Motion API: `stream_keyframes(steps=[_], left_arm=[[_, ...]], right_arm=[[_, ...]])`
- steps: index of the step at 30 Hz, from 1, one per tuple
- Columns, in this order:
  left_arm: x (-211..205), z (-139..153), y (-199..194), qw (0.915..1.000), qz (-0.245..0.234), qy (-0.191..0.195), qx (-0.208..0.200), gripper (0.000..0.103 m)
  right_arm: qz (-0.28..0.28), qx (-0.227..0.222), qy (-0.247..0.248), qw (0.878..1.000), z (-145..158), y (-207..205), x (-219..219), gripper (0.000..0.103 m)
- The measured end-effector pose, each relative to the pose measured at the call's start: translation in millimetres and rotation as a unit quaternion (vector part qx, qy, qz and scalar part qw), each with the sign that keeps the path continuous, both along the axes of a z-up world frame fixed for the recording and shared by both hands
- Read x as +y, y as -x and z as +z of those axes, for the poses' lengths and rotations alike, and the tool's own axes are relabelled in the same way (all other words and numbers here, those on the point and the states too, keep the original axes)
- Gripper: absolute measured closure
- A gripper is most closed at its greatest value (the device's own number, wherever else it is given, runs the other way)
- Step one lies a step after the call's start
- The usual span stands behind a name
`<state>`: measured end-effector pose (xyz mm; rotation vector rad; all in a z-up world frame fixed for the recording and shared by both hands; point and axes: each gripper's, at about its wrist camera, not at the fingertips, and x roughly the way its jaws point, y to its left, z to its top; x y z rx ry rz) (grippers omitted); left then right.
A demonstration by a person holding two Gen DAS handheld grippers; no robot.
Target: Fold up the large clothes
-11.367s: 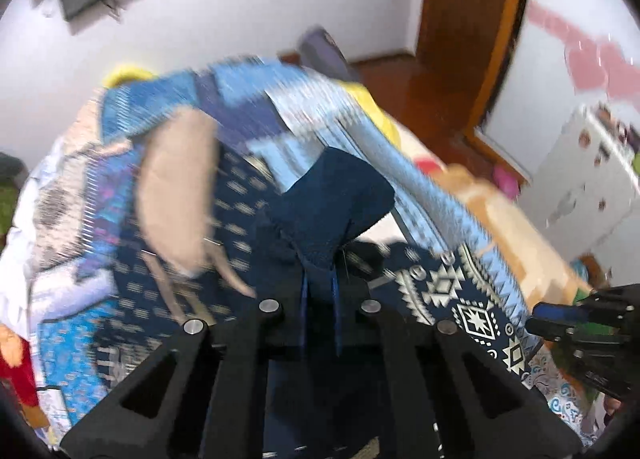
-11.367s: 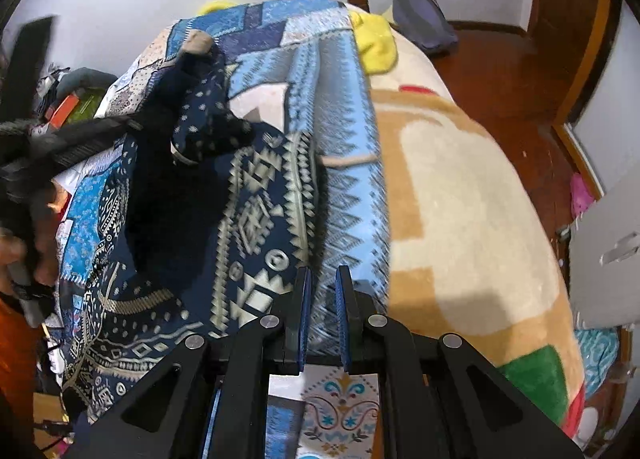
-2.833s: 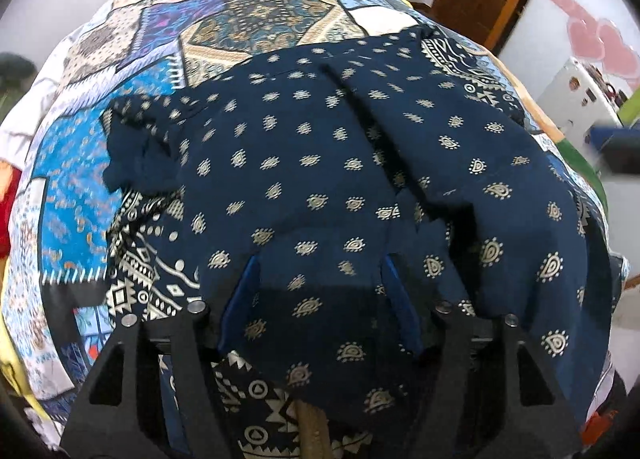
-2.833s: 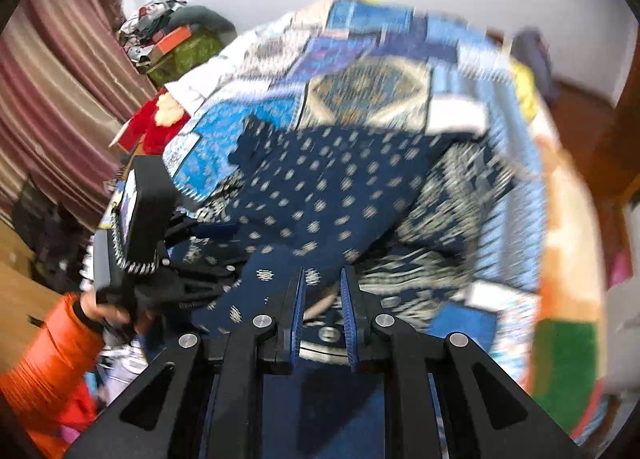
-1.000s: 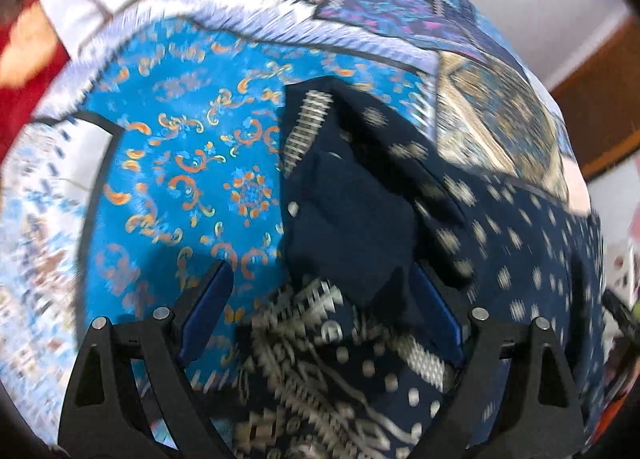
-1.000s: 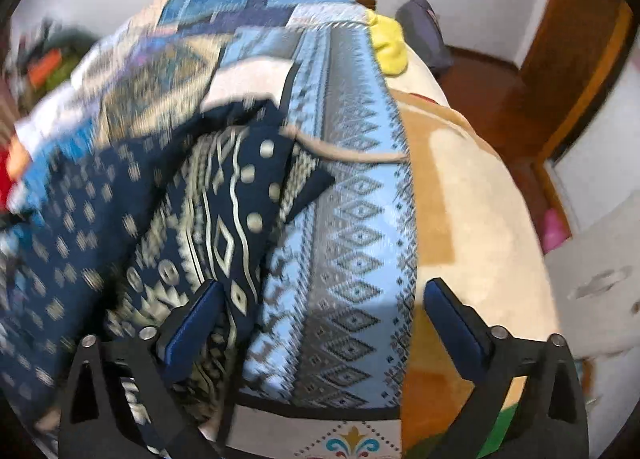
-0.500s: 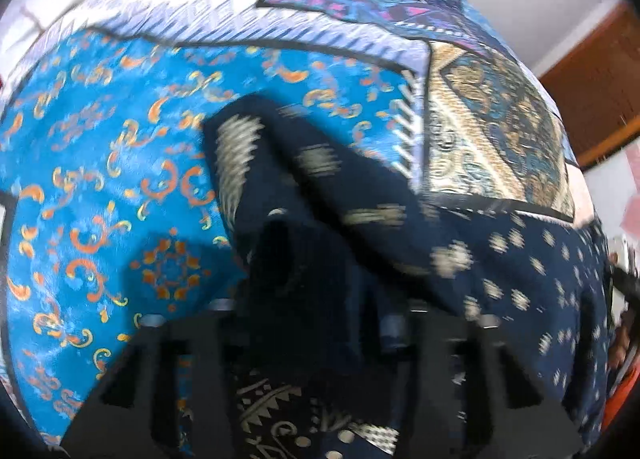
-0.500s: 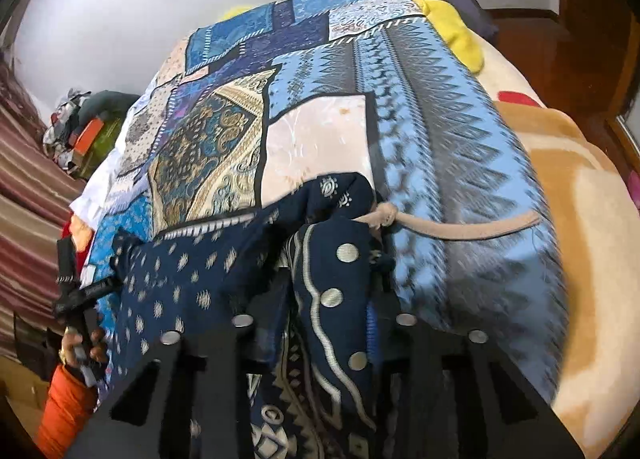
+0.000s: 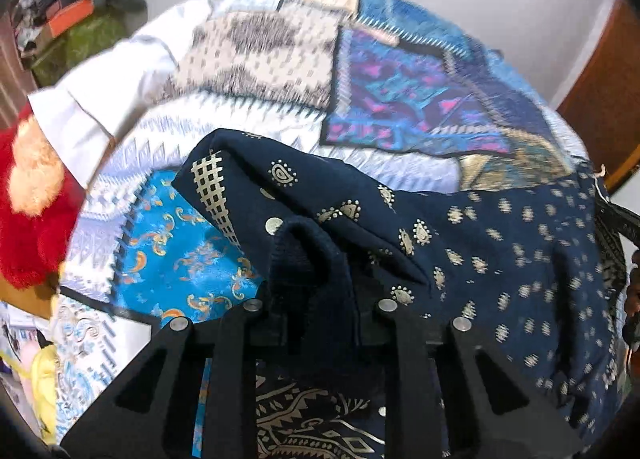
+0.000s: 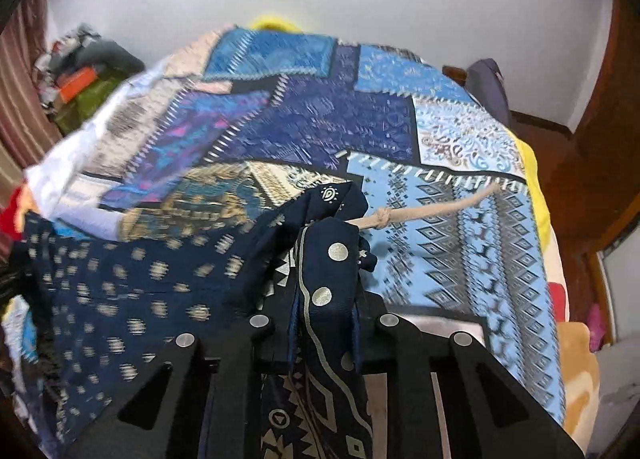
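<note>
A large navy garment (image 9: 500, 259) with gold print lies on the patchwork bedspread (image 9: 400, 99). In the left wrist view my left gripper (image 9: 312, 299) is shut on a bunched dark corner of it, lifted off the bed. In the right wrist view my right gripper (image 10: 324, 311) has its jaws closing on another folded edge of the garment (image 10: 120, 299), and the cloth is pinched between them. A beige knotted cord (image 10: 432, 209) trails from that edge across the bedspread (image 10: 320, 111). The garment hangs stretched between both grippers. The fingertips are hidden by the cloth.
A red plush toy (image 9: 28, 211) lies at the bed's left edge. Piled clothes (image 10: 80, 71) sit by the far left wall. A dark bag (image 10: 486, 87) and a wooden door (image 10: 600, 139) are at the right. A beige blanket (image 10: 576, 359) covers the bed's right side.
Both grippers went from wide open over the garment's edges to shut on the cloth. They have lifted it and moved, and the view has swung toward the head of the bed.
</note>
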<state>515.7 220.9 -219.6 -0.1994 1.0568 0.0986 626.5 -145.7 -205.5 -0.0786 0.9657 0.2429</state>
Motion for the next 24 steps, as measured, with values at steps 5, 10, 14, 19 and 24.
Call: stream_keyframes(steps=[5, 10, 14, 19, 24], left_arm=[[1.0, -46.4, -18.0, 0.9987, 0.011, -0.017, 0.046, 0.068], [3.3, -53.2, -13.8, 0.9989, 0.031, -0.003, 0.034, 0.064], [2.4, -50.0, -4.8, 0.9984, 0.029, -0.013, 0.048, 0.054], [-6.6, -33.5, 16.7, 0.9969, 0.028, -0.041, 0.060, 0.047], [-23.9, 5.4, 52.7, 0.9976, 0.006, -0.060, 0.032, 0.043]], right_arm=[[-0.015, -0.033, 0.061, 0.998, -11.4, 1.8, 1.2, 0.035], [-0.008, -0.020, 0.040, 0.999, -15.0, 3.8, -26.1, 0.021], [-0.006, -0.025, 0.046, 0.999, -2.6, 21.9, -36.8, 0.020], [-0.006, -0.006, 0.075, 0.997, 11.2, 51.0, -45.7, 0.019], [-0.004, 0.013, 0.037, 0.999, 32.5, 87.0, -53.0, 0.019]])
